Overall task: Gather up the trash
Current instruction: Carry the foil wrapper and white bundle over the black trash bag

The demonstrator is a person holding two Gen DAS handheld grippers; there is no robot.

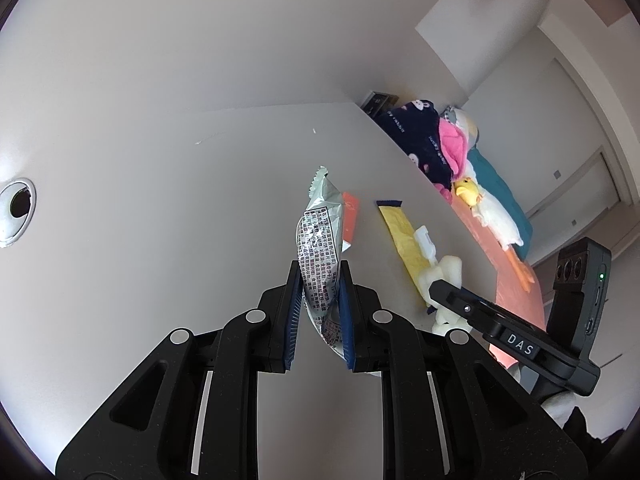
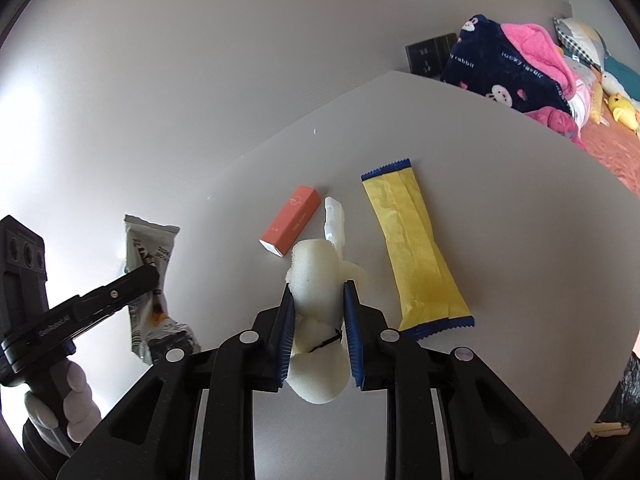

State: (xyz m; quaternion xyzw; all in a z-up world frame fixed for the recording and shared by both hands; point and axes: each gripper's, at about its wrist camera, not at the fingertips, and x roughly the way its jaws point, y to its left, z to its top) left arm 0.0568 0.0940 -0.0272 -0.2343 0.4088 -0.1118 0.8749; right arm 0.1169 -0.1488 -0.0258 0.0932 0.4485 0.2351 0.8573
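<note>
Two catches: silver wrapper between left hand-held gripper pads, foam between right hand-held gripper pads.

White bench bearing scattered packaging waste.

Surface is plain white and matt, with a round cable port set into it far to one side. Lying flat on it: a yellow sachet with blue serrated ends; an orange-pink carton just beside a small white plastic piece; the two appear to touch or nearly so, contact not determinable. The sachet lies apart from both, on the far side of the plastic piece. One tiny white fleck sits further back. The bench's rear edge meets a pale wall; a bed with an orange cover adjoins its side.
</note>
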